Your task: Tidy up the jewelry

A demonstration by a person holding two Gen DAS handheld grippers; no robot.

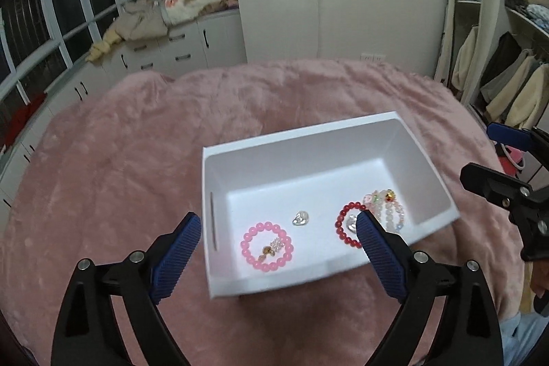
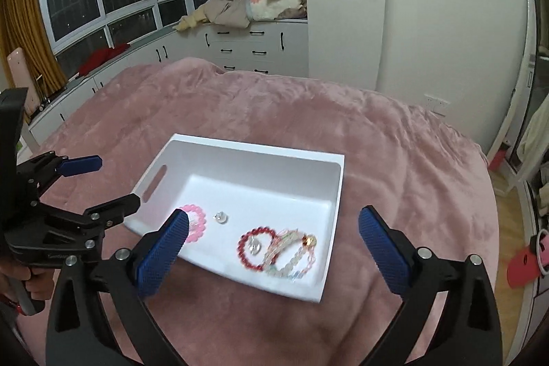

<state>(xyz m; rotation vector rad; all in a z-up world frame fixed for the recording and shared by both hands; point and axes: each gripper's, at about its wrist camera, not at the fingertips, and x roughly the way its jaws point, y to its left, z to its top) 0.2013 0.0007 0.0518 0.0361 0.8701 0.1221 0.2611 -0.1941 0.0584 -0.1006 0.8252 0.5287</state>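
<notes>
A white box (image 1: pixel 298 129) (image 2: pixel 257 146) with slot handles sits on the pink blanket. Inside lie a pink bead bracelet (image 1: pixel 244 246) (image 2: pixel 200 222) around small gold and crystal charms (image 1: pixel 272 246), a loose clear crystal (image 1: pixel 301 217) (image 2: pixel 220 217), a red bead bracelet (image 1: pixel 338 225) (image 2: pixel 242 249) and pale multicolour bracelets (image 1: pixel 387 208) (image 2: pixel 295 258). My left gripper (image 1: pixel 278 218) (image 2: pixel 118 180) hovers open above the box's near left end, with nothing between its blue pads. My right gripper (image 2: pixel 273 216) (image 1: pixel 480 153) is open above the near right end, also holding nothing.
A pink plush blanket (image 1: pixel 137 160) covers the bed all around the box. White drawers with piled clothes (image 2: pixel 240 6) run under the window behind. An open wardrobe (image 1: pixel 507 74) with hanging garments stands to the right.
</notes>
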